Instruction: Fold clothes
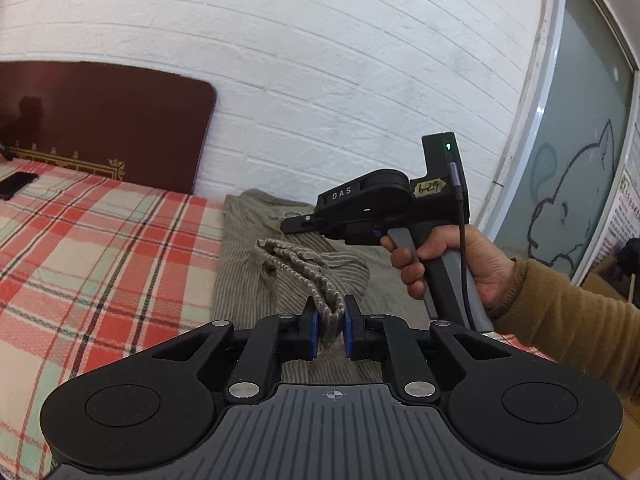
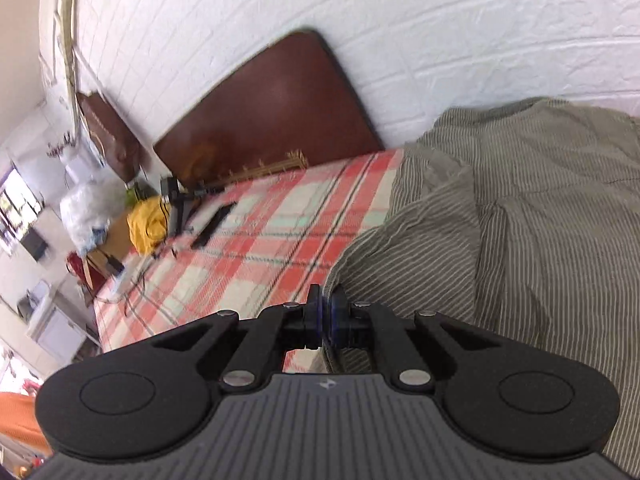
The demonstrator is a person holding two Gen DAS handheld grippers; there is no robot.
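I have both tools on the striped garment (image 2: 540, 216), a grey-green piece with thin pale stripes that lies rumpled on the bed (image 1: 100, 248), up against the white brick wall (image 1: 320, 60). The bed wears a red, cream and mint plaid cover, and the garment sits at the end away from the dark brown headboard (image 1: 104, 120).

My left tool (image 1: 330, 312) is nearly closed, its blue pads pressing on a bunched, rope-like twist of the garment's fabric that rises from the heap and runs straight into the gap between them. The rest of the cloth spreads flat beneath and behind that twist.

My right tool (image 2: 327, 308) is closed tight, with the garment's edge pinched between its fingers; from that grip the fabric slopes away to the right in loose folds. In the left wrist view I see the right tool from the side, held by a hand (image 1: 460, 264) in a mustard sleeve (image 1: 568, 320), hovering above the far part of the garment, though its fingertips are hard to make out there.

A black phone (image 1: 16, 184) lies on the plaid cover near the headboard, well apart from the garment. The right wrist view is blurred at its left side.
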